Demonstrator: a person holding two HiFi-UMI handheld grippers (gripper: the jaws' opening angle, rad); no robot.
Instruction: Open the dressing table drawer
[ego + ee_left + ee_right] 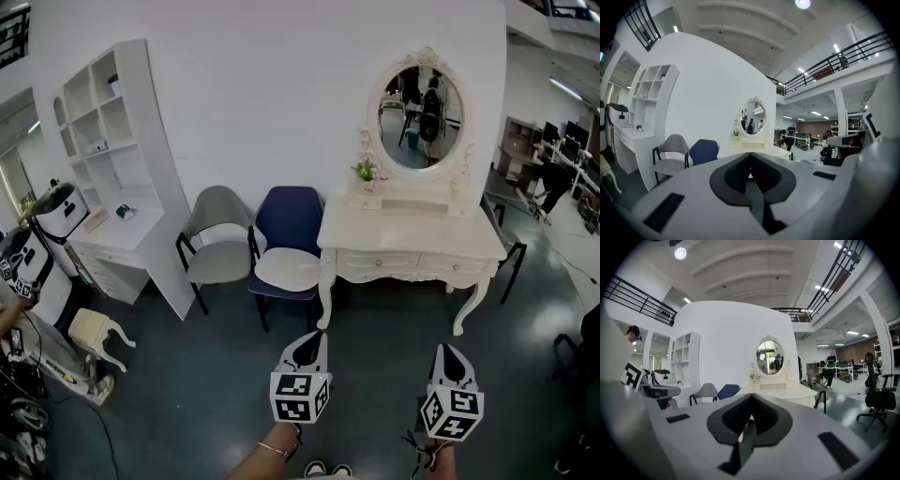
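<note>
Both held over the floor (197, 394), my left gripper (314, 337) and right gripper (446, 350) are clenched on nothing, well short of the desk (412, 234). Its drawer (378, 262) sits closed under the front edge, below the oval mirror (421, 105).

The dark green floor (375, 375) holds up everything. The white dressing table (412, 234) stands on it, against the white wall. On the dressing table's top, at the back, stands a round mirror (422, 105). A little green plant (366, 172) sits on the top too, just left of the mirror. Two drawers (380, 262) are in the dressing table's front, and they look shut. A blue chair (286, 248) stands on the floor just left of the dressing table, and a grey chair (217, 246) is left of that. Further left stands a tall white shelf unit (112, 103). A little cream stool (97, 330) is far left, away from the wall.
</note>
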